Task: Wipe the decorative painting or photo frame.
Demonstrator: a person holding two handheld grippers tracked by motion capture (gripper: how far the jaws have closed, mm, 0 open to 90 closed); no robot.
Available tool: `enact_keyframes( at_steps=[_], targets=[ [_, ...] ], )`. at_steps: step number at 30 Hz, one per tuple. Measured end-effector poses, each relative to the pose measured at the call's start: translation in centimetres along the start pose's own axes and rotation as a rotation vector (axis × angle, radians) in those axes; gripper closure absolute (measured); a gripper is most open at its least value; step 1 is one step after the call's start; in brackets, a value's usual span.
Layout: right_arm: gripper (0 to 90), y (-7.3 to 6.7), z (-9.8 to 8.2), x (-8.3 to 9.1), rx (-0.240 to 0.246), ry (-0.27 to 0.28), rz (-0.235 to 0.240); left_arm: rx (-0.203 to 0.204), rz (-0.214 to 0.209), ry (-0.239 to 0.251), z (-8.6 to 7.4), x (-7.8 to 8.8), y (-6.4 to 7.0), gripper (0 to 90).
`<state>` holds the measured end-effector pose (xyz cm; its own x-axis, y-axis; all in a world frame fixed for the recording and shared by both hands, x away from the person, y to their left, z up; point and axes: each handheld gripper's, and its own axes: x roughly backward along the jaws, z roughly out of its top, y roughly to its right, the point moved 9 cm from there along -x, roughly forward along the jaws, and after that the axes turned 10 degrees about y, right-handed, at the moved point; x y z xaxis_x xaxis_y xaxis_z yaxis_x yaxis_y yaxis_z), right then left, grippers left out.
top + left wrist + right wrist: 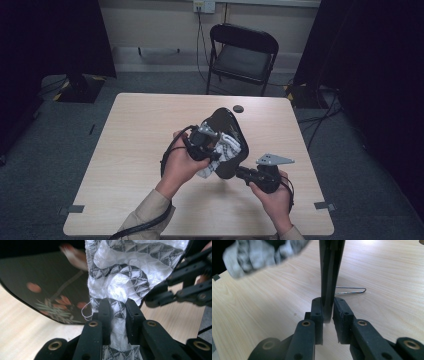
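High view: left tool [212, 142] pinches cloth [227, 147] | right tool [242, 172] clamps plate [225, 125] rim, probably clear of table [140, 150]

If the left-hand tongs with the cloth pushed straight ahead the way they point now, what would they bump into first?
Most likely the black plate painted with flowers. The left tongs are shut on a white patterned cloth that hangs right in front of it, so the cloth would press onto the plate first. How far apart they are is hard to judge.
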<state>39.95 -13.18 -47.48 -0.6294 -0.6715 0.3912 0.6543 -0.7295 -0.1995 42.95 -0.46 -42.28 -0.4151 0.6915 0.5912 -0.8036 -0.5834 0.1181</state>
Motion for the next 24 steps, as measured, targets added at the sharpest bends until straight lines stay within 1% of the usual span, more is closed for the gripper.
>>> enact_keyframes(
  at_steps=[1, 4, 7, 8, 9, 11, 14, 20, 23, 24],
  targets=[
    [78.9, 0.0, 0.0, 0.0, -0.001, 0.000, -0.001, -0.001, -0.002, -0.010, -0.5, -0.2, 0.0, 77.5],
    [78.9, 0.0, 0.0, 0.0, 0.003, 0.001, 0.000, 0.017, -0.016, -0.026, -2.3, -1.3, 0.2, 77.5],
    [78.8, 0.0, 0.0, 0.0, 0.004, 0.001, 0.000, 0.033, -0.029, -0.052, -4.1, -2.2, 0.3, 77.6],
    [78.9, 0.0, 0.0, 0.0, 0.004, 0.001, 0.000, 0.045, -0.036, -0.062, -5.0, -2.6, 0.3, 77.5],
    [78.9, 0.0, 0.0, 0.0, 0.005, 0.001, 0.000, 0.050, -0.037, -0.069, -5.5, -2.9, 0.3, 77.5],
    [78.8, 0.0, 0.0, 0.0, 0.001, 0.001, 0.001, 0.064, -0.044, -0.096, -7.1, -3.6, 0.2, 77.5],
    [78.8, 0.0, -0.1, -0.1, 0.005, 0.001, 0.002, 0.078, -0.046, -0.121, -8.4, -4.3, 0.2, 77.5],
    [78.7, 0.0, -0.1, -0.1, -0.002, -0.002, 0.007, 0.090, -0.055, -0.161, -10.4, -5.2, 0.4, 77.6],
    [77.4, 0.1, -0.4, -0.1, -0.007, -0.016, 0.012, 0.102, -0.058, -0.152, -10.6, -5.1, 0.4, 77.6],
    [76.2, 0.1, -0.5, -0.1, -0.004, -0.019, 0.012, 0.096, -0.058, -0.155, -10.5, -5.0, 0.4, 77.6]
  ],
)
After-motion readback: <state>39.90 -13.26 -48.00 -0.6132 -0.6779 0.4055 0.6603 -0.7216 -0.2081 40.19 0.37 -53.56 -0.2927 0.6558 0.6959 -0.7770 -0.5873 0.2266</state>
